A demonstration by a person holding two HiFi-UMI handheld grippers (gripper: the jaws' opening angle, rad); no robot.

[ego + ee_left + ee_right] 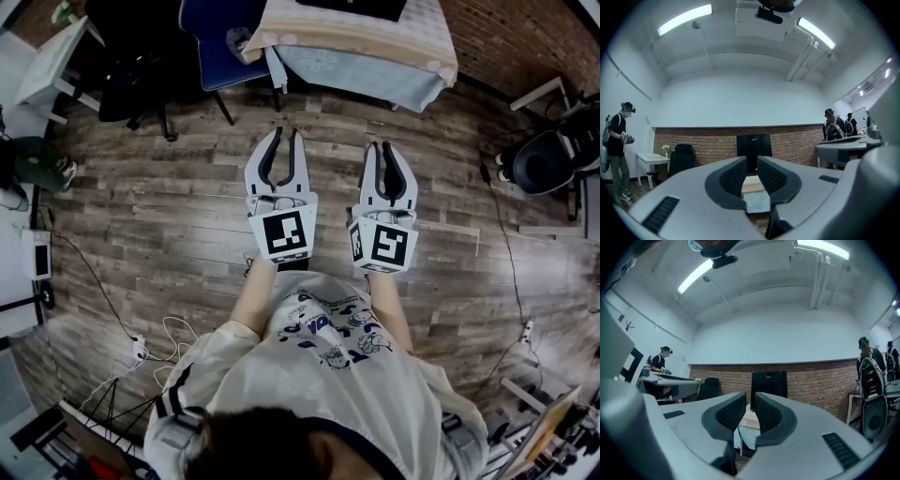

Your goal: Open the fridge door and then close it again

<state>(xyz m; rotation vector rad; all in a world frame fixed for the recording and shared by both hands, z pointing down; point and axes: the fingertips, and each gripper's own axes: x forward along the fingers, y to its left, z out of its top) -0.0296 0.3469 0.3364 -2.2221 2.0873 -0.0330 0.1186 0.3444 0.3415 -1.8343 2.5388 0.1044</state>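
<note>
No fridge door is plainly in view. A black upright box (753, 151) (768, 386) stands on a cloth-covered table (309, 33) against the brick wall ahead, and I cannot tell whether it is the fridge. My left gripper (286, 132) (751, 162) and right gripper (380, 146) (751, 398) are held side by side, level, over the wooden floor. Both point toward the table and stop short of it. Each has its jaws together with nothing between them.
A blue chair (211, 47) and a black office chair (131, 80) stand left of the table, beside a white side table (52, 61). A black round device (539, 164) sits at the right. Cables (141, 352) trail over the floor. Other people (618, 150) (869, 376) stand at the room's sides.
</note>
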